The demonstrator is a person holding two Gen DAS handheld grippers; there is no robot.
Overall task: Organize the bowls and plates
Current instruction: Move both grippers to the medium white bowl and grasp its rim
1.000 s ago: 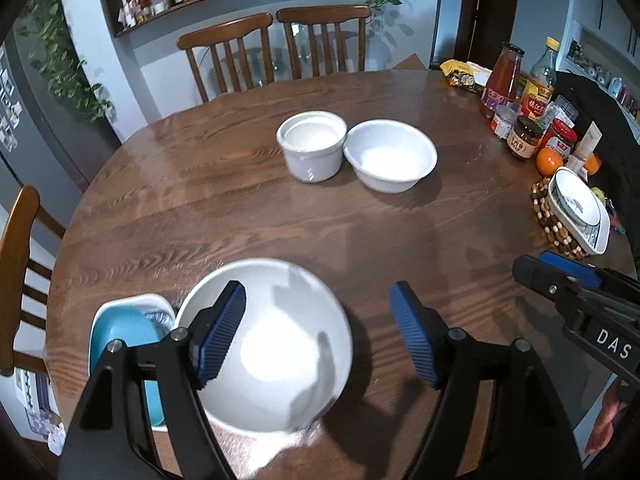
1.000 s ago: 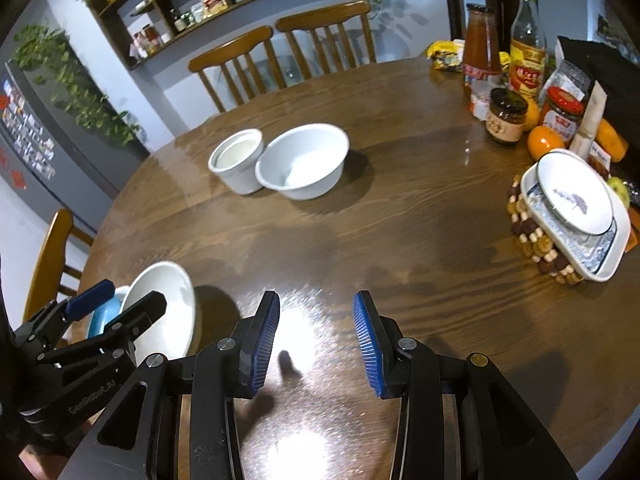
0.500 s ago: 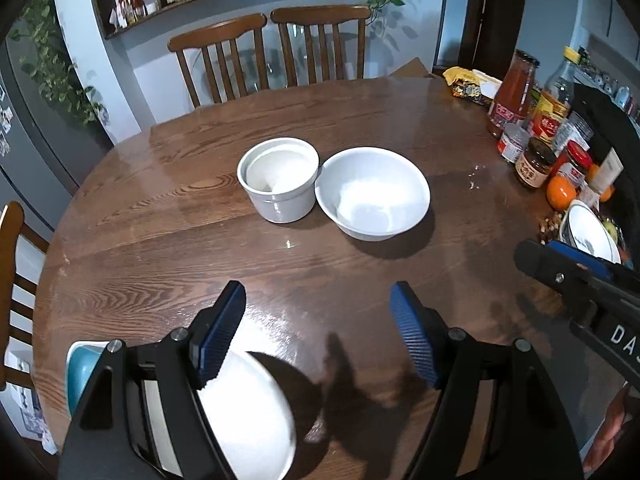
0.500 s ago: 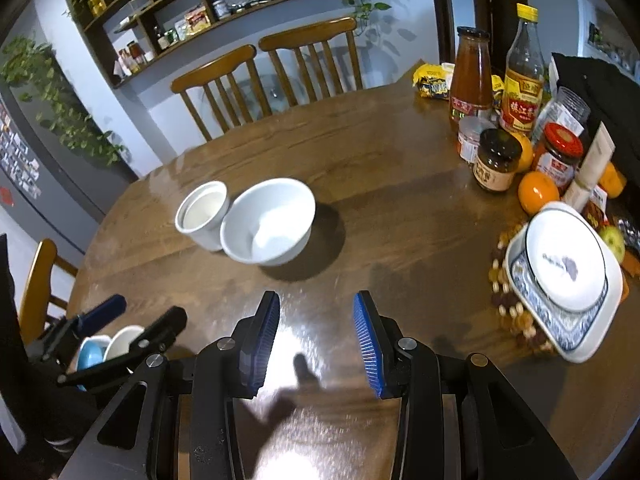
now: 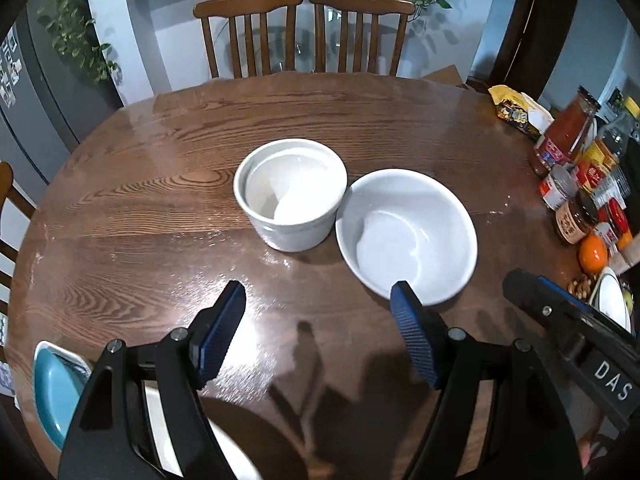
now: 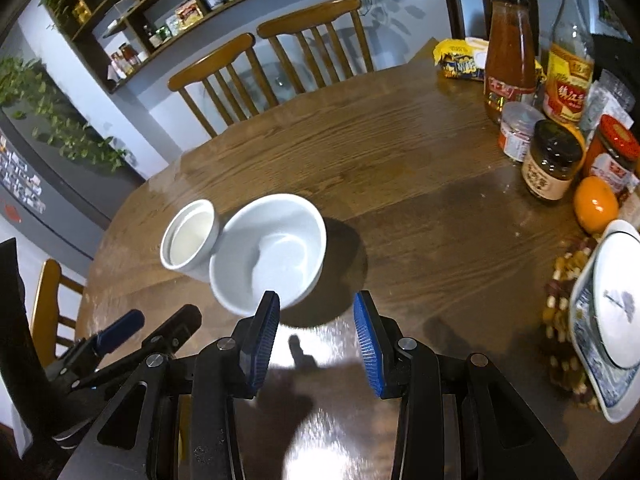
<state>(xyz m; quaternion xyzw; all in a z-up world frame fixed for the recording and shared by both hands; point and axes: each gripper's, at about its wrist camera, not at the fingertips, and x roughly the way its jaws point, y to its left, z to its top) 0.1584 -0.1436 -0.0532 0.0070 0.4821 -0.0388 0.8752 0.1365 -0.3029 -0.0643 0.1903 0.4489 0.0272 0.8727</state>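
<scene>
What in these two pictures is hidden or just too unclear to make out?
- White dish at the bottom of the left wrist view: mostly behind the left gripper, cut by the edge.
- Blue dish, same view: partly cut by the fisheye rim.
- Patterned plate stack, right wrist view: runs off the right edge.
- Jar labels: too small to read.
- Shelf items: too small to identify.

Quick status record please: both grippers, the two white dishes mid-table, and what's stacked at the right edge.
left gripper: open, empty, above the table
right gripper: open, empty
white bowl: upright, empty, just ahead of both grippers
white ramekin: upright, against the bowl's left side
right edge: small white plate on blue-patterned dish
</scene>
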